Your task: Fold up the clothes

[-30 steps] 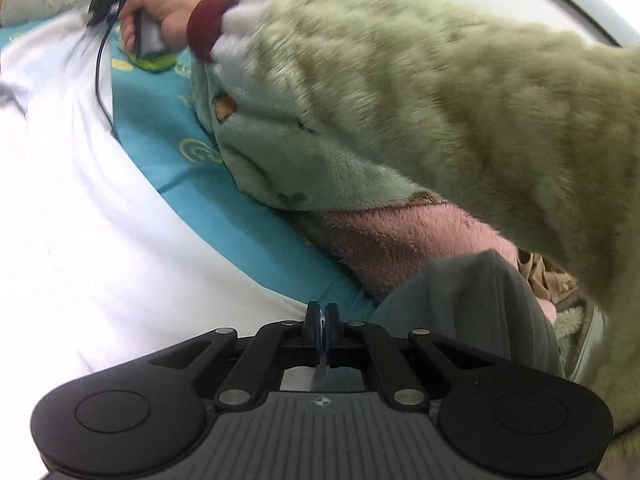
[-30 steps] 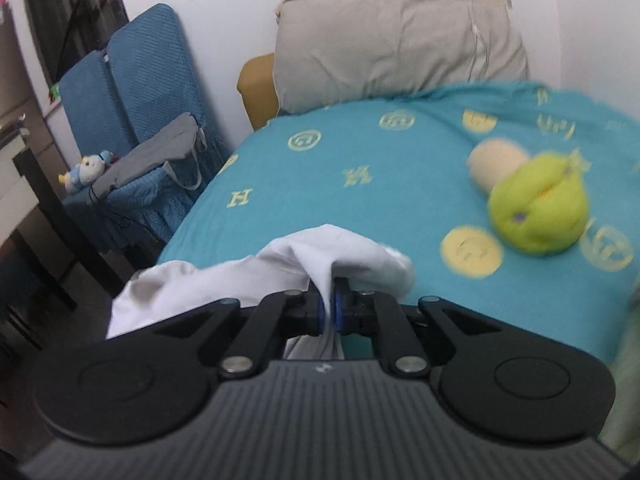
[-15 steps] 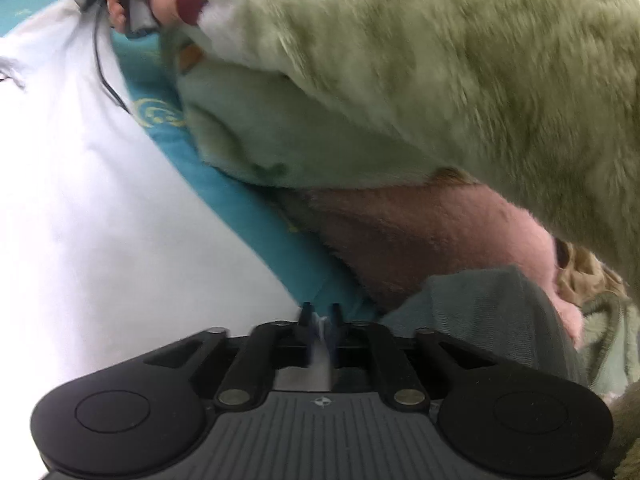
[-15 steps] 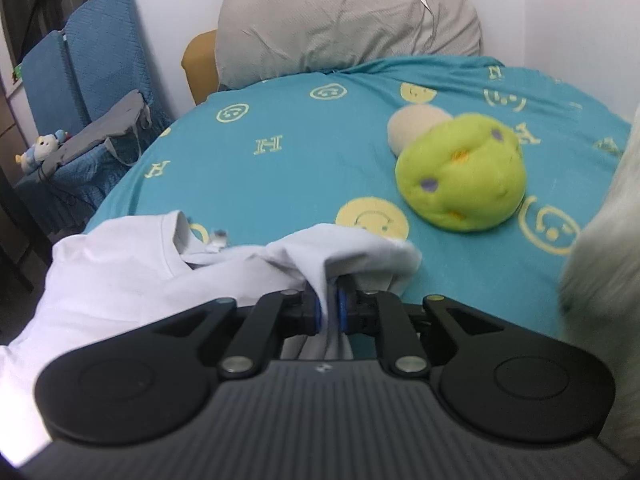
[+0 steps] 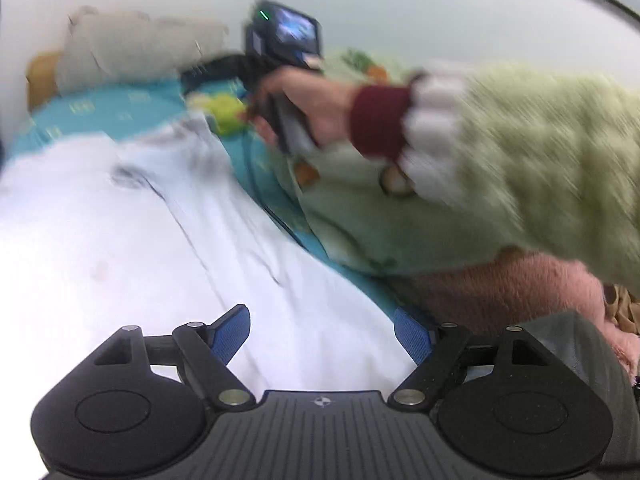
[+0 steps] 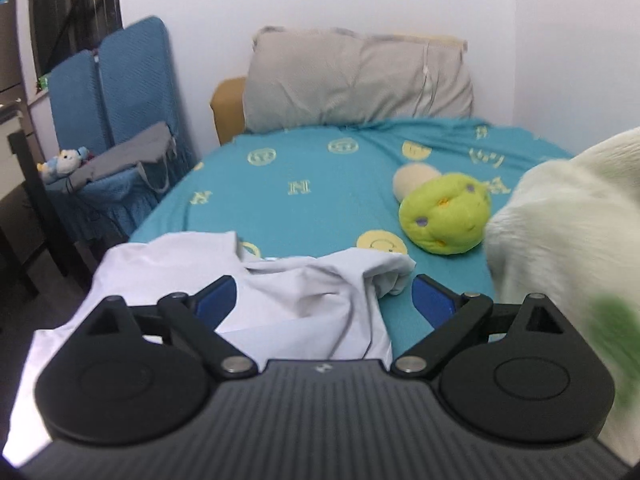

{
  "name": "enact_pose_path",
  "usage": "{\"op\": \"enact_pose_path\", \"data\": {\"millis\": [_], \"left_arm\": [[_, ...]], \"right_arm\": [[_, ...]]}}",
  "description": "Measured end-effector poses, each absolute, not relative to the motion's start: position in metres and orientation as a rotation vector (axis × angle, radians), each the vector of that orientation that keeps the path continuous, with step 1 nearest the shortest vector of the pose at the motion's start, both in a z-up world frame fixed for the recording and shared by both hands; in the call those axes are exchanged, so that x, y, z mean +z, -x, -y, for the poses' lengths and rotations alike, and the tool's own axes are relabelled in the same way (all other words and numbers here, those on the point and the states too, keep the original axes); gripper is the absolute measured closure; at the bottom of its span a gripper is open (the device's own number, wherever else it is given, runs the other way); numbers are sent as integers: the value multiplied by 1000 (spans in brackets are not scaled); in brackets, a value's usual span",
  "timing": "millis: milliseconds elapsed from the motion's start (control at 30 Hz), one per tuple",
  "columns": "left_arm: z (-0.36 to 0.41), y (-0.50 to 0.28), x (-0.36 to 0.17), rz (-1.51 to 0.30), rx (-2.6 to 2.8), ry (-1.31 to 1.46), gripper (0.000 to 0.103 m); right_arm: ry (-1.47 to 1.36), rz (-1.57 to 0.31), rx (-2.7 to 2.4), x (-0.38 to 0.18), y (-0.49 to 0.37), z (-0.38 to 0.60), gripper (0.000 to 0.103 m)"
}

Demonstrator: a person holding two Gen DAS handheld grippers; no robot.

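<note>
White shirt (image 6: 304,292) lies between open right claw (image 6: 324,296) fingers

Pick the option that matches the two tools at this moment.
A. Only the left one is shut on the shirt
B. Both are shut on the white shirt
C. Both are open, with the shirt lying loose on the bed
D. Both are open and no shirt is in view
C. The left tool and the right tool both show their blue pads spread wide apart, and the white shirt lies unclamped on the teal bedsheet.
</note>
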State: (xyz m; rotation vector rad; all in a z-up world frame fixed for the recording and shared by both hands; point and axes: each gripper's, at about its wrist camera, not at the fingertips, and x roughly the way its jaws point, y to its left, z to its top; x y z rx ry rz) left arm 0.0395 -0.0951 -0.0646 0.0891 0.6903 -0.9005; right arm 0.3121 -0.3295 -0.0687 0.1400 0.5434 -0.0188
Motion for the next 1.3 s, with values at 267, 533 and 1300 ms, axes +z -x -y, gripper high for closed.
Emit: {"op": "enact_pose_path", "data": {"millis": [267,533,1300], "left_arm": [[52,-11,-43,-547,-866,-75,18],[0,-29,-46,-544,-791,-29,14],[106,-425,-133,-716,-541,217,26]], "right_arm": [[-173,-451,-56,-29,-218,296,7],[-171,-403,-114,-20,-115,246,7],[-449,-348,-178,-81,-120,299,7]]}}
